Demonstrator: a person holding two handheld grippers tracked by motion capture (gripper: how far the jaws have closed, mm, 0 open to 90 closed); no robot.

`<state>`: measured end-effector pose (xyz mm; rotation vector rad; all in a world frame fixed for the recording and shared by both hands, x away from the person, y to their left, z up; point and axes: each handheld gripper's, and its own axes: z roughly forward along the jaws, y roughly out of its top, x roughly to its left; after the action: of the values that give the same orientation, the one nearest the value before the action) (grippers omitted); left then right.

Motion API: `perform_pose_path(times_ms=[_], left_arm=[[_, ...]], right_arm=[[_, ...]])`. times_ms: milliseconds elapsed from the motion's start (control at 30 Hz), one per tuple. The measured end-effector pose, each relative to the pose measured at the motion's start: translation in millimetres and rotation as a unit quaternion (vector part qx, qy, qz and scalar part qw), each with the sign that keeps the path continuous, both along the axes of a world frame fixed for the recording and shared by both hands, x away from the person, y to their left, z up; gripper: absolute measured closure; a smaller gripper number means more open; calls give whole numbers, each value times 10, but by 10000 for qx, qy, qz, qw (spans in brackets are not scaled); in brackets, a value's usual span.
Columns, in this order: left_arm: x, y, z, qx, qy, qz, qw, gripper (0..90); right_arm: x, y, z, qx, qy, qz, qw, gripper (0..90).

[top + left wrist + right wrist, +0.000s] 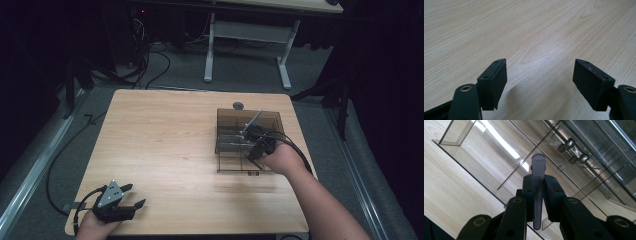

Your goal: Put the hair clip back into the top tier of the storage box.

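The pale wood-grain table [165, 150] stands square on grey carpet in a dark room; behind it a second, white-legged desk [250, 45] and a tangle of black cables [145, 60] on the floor; a small round grey disc [238, 105] lies at the table's far edge. On the right half of the table sits a smoky transparent acrylic organiser tray [227, 120] with thin dividers; 2 clear tubes with dark caps [571, 151] lie in a far compartment. The right gripper [538, 187] hangs over the tray's near compartments, its fingers [552, 195] closed tight on a flat, translucent grey plastic strip [538, 182] that stands up between them, rounded end pointing away. The left gripper [131, 195] rests at the table's near left corner, fingers [495, 82] spread wide with nothing between them, bare wood beneath.
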<state>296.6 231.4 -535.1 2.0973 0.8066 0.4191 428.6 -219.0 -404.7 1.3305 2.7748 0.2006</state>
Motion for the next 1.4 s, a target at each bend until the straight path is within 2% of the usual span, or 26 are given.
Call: perform_pose_path(times_ms=[33,100,300,433,467,667,1400], left_arm=[[0,0,0,-1,1,-2,10000,279],[0,-1,0,1,1,-5,10000,279],[2,-1,0,0,9,-7,10000,279],[2,0,0,-4,14,-7,10000,279],[3,0,0,-2,15,-9,10000,279],[4,-1,-1,1,18,-8,10000,279],[6,-2,-3,-8,10,-1,10000,279]], right_arm=[[-2,10,-8,-12,19,-63,10000,798],[16,5,-26,-6,-5,11,10000,798],[21,20,-57,-62,54,-44,10000,810],[19,33,-69,-108,71,-8,9999,810],[21,32,-73,-112,39,71,9999,810],[22,44,-74,-128,53,77,9999,809],[23,49,-77,-40,66,-11,10000,766]])
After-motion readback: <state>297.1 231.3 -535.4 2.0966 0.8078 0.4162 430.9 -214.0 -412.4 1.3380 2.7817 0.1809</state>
